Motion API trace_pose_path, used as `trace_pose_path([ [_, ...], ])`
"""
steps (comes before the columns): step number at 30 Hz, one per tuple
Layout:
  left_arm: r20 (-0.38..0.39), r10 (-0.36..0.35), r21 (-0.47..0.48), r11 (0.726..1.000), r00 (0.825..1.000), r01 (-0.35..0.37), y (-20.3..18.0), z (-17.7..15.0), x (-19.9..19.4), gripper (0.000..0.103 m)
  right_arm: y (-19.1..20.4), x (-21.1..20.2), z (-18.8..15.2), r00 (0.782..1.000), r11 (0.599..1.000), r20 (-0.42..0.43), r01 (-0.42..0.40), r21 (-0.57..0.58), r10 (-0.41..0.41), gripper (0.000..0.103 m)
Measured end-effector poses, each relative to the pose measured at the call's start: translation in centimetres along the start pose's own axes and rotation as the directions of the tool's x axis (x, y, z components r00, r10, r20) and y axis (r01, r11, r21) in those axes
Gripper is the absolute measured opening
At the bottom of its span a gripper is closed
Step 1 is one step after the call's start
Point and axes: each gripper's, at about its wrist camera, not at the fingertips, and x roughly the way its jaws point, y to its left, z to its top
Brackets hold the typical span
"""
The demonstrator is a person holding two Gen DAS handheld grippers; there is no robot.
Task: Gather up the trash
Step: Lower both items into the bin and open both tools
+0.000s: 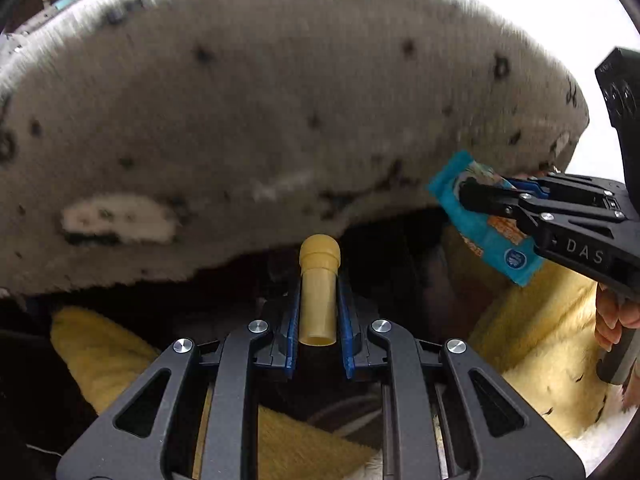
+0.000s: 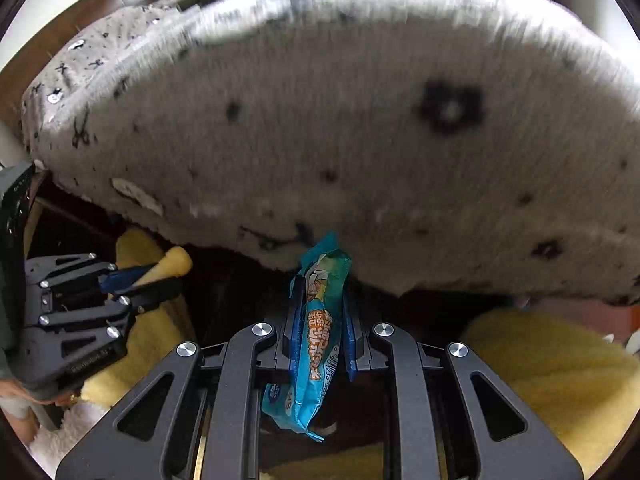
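Note:
My left gripper [image 1: 319,280] is shut on a small yellow tube with a rounded cap [image 1: 319,292], which stands upright between the blue pads. My right gripper [image 2: 320,280] is shut on a blue snack wrapper [image 2: 320,332] with orange print, which hangs down through the jaws. In the left wrist view the right gripper [image 1: 464,194] comes in from the right with the wrapper [image 1: 496,240]. In the right wrist view the left gripper [image 2: 176,270] sits at the left with the yellow tube [image 2: 170,266]. Both point downward in front of a grey patterned cushion [image 1: 280,120].
The grey cushion [image 2: 360,140] with black marks fills the upper half of both views, blurred. Below it lies a dark gap [image 1: 400,264], with yellow fleece fabric [image 1: 532,328] to the right and left. A hand [image 1: 612,316] holds the right gripper's handle.

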Motion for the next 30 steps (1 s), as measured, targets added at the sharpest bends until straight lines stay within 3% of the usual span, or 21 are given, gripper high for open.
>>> trace_pose_path([
  [9, -0.127, -0.056, -0.031, 0.998, 0.99, 0.052, 0.2, -1.7, 3.5, 0.016, -0.1, 2.4, -1.4, 0.995, 0.999, -0.098, -0.021, 0.024, 0.023, 0.018],
  [15, -0.139, -0.067, -0.025, 0.998, 0.988, 0.065, -0.3, -2.0, 3.9, 0.016, 0.7, 3.3, -1.5, 0.992, 0.999, -0.117, -0.037, 0.009, 0.038, 0.02],
  [17, -0.136, -0.066, -0.029, 0.998, 0.988, 0.063, -0.3, -2.1, 4.0, 0.021, 0.9, 3.5, -1.4, 0.992, 0.999, -0.121, -0.044, 0.01, 0.045, 0.02],
  [21, -0.123, -0.055, -0.038, 0.998, 0.991, 0.051, 0.0, -1.8, 3.8, 0.031, 1.0, 3.4, -1.1, 0.991, 0.997, -0.116, -0.067, 0.024, 0.069, 0.048],
  [24, -0.108, -0.043, -0.043, 0.998, 0.993, 0.038, 0.4, -1.8, 3.2, 0.038, 0.9, 2.8, -0.8, 0.993, 0.998, -0.097, -0.059, 0.03, 0.061, 0.048],
  [26, -0.092, -0.029, -0.044, 0.999, 0.995, 0.025, 0.9, -1.4, 2.7, 0.049, 0.7, 2.4, -0.6, 0.996, 0.998, -0.079, -0.046, 0.041, 0.05, 0.05],
  [30, -0.037, 0.018, -0.034, 0.999, 0.999, -0.019, 1.4, -0.8, 0.8, 0.064, 0.1, 0.8, -0.1, 1.0, 0.998, -0.022, -0.01, 0.061, 0.012, 0.076],
])
